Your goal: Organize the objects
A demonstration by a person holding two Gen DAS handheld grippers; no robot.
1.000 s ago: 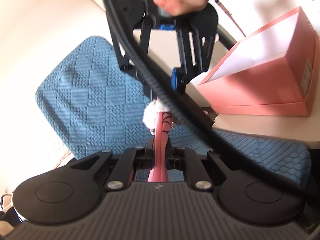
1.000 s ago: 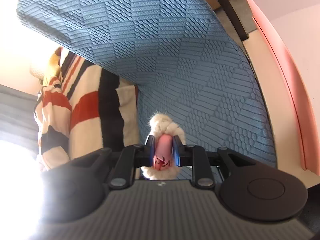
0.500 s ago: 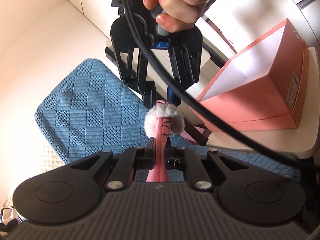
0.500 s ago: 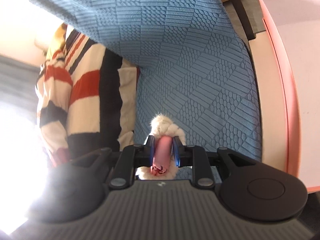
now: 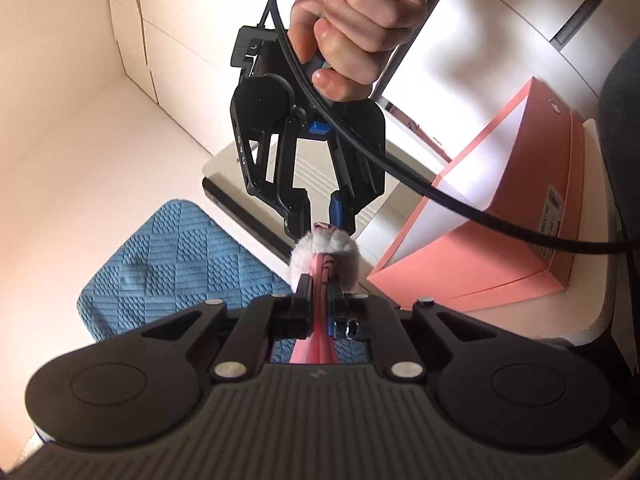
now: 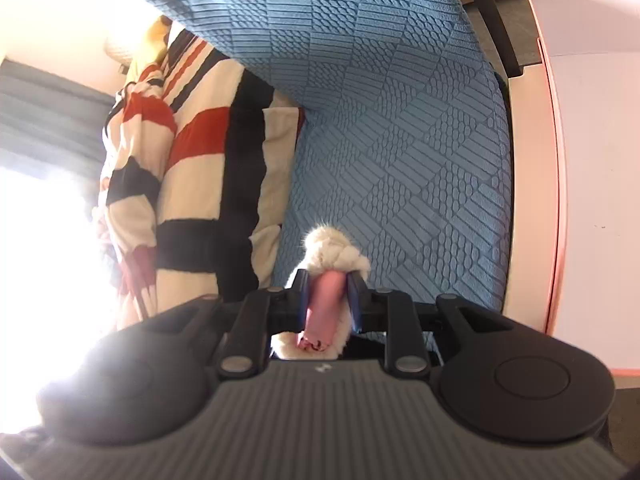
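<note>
Both grippers clamp one object: a pink fabric item with a white fluffy trim [image 5: 325,242]. The left gripper [image 5: 319,294] is closed on its pink strip. The right gripper [image 5: 320,222] pinches the fluffy end from above; in its own view, the right gripper [image 6: 328,294] holds the pink fabric [image 6: 325,308] between blue pads, with the white fluff [image 6: 334,250] protruding beyond them. The item hangs in the air between the two tools, above a blue textured mat [image 5: 176,264].

Right of the grippers, an open pink box [image 5: 500,216] with a white interior rests on a pale table [image 5: 592,312]. Behind them stand cream cabinet panels [image 5: 132,20]. In the right wrist view, a striped red, black and cream cloth [image 6: 192,160] lies left of the blue mat [image 6: 380,120].

A hand [image 5: 356,28] grips the right tool's handle, fingers wrapped, and a black cable [image 5: 440,196] trails right.

Compared with one second earlier, the right tool stands farther back and more upright, the cable no longer crosses the grip point, and more table and box are exposed.
</note>
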